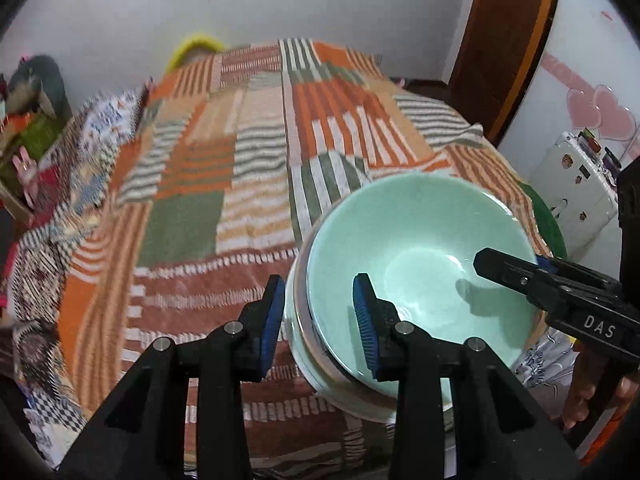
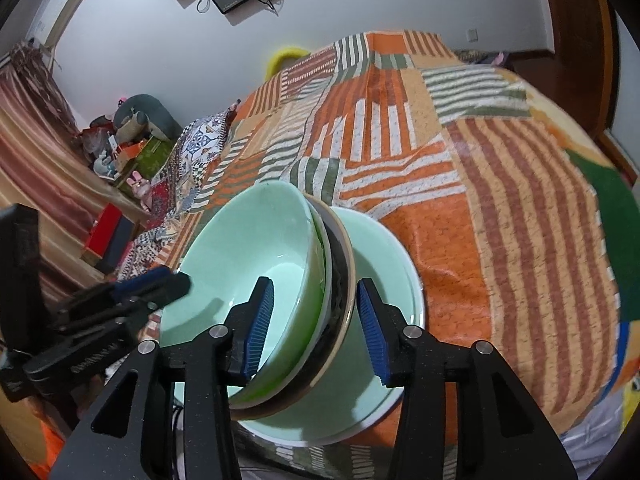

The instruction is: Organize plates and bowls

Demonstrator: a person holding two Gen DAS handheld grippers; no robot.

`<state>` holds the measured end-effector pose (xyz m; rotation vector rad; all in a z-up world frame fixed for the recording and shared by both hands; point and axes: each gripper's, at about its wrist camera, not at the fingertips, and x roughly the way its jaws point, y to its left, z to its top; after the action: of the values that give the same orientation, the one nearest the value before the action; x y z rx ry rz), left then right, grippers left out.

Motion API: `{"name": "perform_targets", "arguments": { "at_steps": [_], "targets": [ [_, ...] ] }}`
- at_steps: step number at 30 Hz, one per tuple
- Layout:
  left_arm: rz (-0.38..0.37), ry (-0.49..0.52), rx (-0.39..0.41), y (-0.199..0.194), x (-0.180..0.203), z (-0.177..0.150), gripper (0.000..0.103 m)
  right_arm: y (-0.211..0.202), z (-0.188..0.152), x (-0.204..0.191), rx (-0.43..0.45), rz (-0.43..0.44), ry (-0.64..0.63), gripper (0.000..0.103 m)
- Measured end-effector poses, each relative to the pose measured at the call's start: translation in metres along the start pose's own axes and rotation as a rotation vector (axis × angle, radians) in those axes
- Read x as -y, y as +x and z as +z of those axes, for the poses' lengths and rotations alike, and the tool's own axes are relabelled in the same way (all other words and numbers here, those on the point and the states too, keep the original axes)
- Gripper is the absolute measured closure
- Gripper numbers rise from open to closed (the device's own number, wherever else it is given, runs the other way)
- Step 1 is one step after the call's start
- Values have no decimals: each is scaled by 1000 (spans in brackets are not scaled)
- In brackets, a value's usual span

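Both tongs straddle the rim of a bowl stack on the bed

The left tongs [image 1: 320, 320] and right tongs [image 2: 316, 326] each bracket opposite rims of the glossy mint-green ceramic bowl [image 1: 416, 256], pads apparently not pressing; the right looks open. It sits tilted in a dark brown-rimmed bowl [image 2: 342, 276] inside a wider pale green bowl [image 2: 384, 280], on the orange striped patchwork bedspread [image 1: 240, 152], directly ahead of both
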<state>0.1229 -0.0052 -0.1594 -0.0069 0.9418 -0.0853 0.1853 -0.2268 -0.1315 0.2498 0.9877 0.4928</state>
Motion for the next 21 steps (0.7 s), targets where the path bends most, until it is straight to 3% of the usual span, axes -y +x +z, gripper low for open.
{"name": "perform_targets", "arguments": {
  "at_steps": [6,15,21],
  "targets": [
    [-9,0,86,-30,-2,4,68,-27,2,1,61,-23,-8,62],
    [-37,-18,307,-106,-3,5,65,-83,7,-28,213,-26,-101,61],
    [-43,5,460,-153,5,-6,50,-118,3,-50,318,-12,-155,56]
  ]
}}
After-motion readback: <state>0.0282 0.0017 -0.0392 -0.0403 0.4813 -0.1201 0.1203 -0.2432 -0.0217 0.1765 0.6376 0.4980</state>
